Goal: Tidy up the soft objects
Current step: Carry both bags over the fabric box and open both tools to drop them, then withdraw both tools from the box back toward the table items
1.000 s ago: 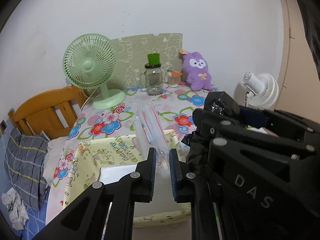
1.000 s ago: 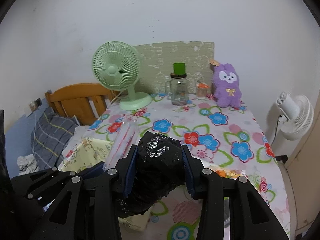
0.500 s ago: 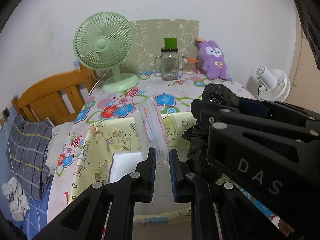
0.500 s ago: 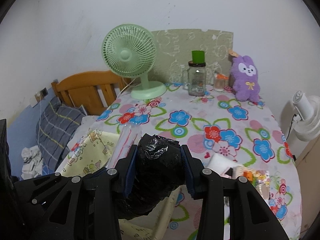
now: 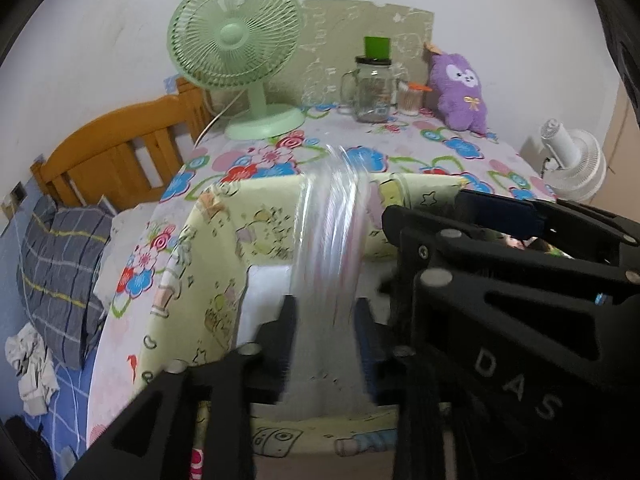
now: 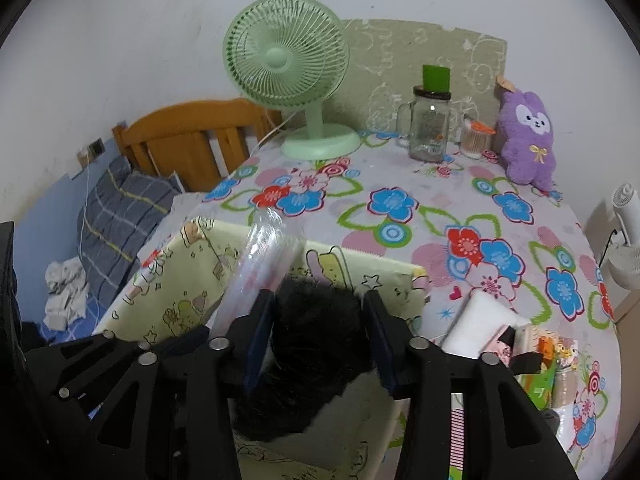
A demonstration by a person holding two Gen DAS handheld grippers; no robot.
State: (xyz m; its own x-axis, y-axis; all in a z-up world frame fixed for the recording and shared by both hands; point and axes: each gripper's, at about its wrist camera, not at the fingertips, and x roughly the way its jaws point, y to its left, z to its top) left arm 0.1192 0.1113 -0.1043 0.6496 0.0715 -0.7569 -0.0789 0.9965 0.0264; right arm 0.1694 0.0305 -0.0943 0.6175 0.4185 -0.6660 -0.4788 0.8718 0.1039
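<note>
A yellow cartoon-print fabric box [image 5: 224,248] [image 6: 192,276] stands open at the near edge of the floral table. My left gripper [image 5: 326,332] hangs over it, its jaws opening. A bundle of clear plastic bags [image 5: 328,248] [image 6: 264,248] stands between the pads, motion-blurred and loose. Beside it on the right, my right gripper [image 6: 320,340] is over the same box, its jaws also opening. A crumpled black plastic bag [image 6: 312,344] lies between the pads, blurred, with thin gaps on both sides. Its lower end reaches into the box.
At the back of the table [image 6: 440,216] stand a green desk fan [image 6: 288,80], a glass jar with a green lid [image 6: 430,128] and a purple plush [image 6: 528,140]. Small packets [image 6: 520,344] lie right of the box. A wooden headboard [image 6: 188,136] and a white fan [image 6: 628,232] flank the table.
Both grippers have come down and closer over the yellow box. Their jaws have parted, and the clear bundle and the black bag, sharp and clamped before, now blur between the pads.
</note>
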